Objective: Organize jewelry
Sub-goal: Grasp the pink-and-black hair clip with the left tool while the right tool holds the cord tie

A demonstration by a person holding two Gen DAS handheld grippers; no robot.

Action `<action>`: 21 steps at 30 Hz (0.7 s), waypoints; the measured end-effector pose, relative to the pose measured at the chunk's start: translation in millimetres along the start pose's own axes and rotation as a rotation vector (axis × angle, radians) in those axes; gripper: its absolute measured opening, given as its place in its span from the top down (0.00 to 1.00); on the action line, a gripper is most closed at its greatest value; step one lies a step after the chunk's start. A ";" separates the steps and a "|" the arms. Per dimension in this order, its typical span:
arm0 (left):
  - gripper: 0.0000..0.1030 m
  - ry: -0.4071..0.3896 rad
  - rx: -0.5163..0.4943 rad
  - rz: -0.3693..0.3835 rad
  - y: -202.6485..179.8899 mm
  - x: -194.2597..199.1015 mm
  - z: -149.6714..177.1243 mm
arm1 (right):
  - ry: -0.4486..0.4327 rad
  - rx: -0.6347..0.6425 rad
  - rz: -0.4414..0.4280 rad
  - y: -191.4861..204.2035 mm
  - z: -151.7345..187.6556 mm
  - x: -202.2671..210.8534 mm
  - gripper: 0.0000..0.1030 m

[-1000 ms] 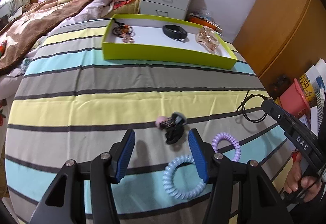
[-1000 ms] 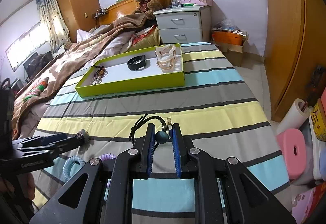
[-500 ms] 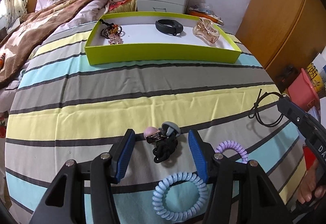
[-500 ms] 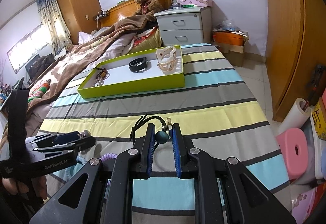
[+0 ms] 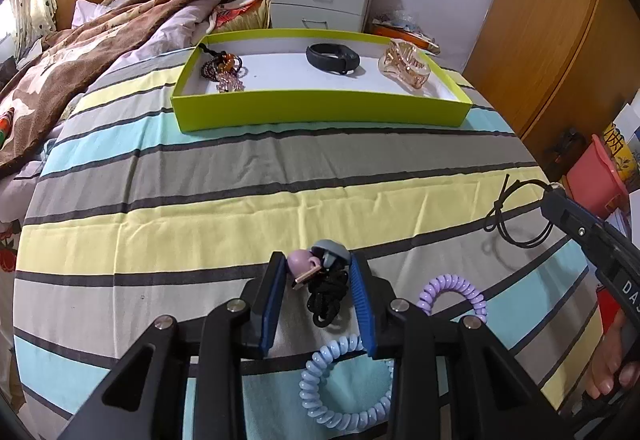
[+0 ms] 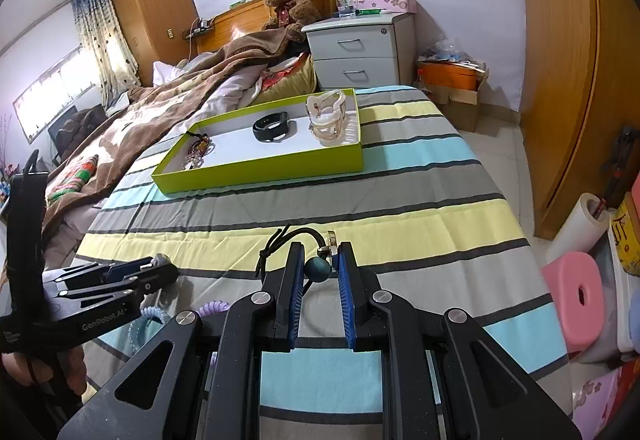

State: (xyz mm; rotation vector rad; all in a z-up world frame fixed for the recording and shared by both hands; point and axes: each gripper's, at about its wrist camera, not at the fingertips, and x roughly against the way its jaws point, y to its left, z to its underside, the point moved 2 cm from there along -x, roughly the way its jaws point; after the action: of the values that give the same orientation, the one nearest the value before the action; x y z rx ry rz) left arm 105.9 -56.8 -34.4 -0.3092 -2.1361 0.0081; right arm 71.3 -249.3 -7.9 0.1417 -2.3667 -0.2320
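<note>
A black hair tie with a pink and a grey bead (image 5: 325,294) lies on the striped bedspread. My left gripper (image 5: 317,258) (image 6: 164,268) straddles it. Its jaws are closing, and the blue pads (image 5: 274,304) touch the beads on both sides. My right gripper (image 6: 320,252) (image 5: 556,195) is shut on a black cord tie with a teal bead (image 6: 318,268); the cord loop (image 5: 516,215) trails from its tip. The green tray (image 5: 320,111) (image 6: 260,175) farther back holds a beaded bracelet (image 5: 222,69), a black band (image 5: 332,57) and a clear hair claw (image 5: 406,65).
A blue spiral hair tie (image 5: 306,384) and a purple one (image 5: 452,281) lie just beside the left gripper's fingers. A brown blanket (image 5: 100,51) covers the bed's left side. A nightstand (image 5: 320,3) stands behind the tray, and wardrobe doors (image 6: 568,79) are on the right.
My left gripper has slid forward over the beaded black hair tie and its jaws have narrowed from wide apart to touching the beads. The right gripper has stayed still.
</note>
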 end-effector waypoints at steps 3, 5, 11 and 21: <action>0.67 -0.011 0.002 0.003 1.0 4.1 -0.7 | 0.000 0.002 0.001 0.0 0.0 0.1 0.83; 0.67 -0.017 0.002 0.004 1.4 6.1 -1.5 | -0.002 0.003 0.001 0.9 -0.8 1.0 0.83; 0.67 -0.036 0.006 0.009 2.4 13.2 -4.9 | -0.011 0.010 0.003 5.4 -4.6 6.0 0.83; 0.67 -0.074 0.018 0.013 8.7 28.1 -15.8 | -0.046 0.026 0.008 14.4 -18.4 17.1 0.83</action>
State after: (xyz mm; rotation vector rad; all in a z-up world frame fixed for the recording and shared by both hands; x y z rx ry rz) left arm 106.1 -43.9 -3.6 -0.3166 -2.2066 0.0471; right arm 71.2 -240.4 19.7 0.1405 -2.4160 -0.2032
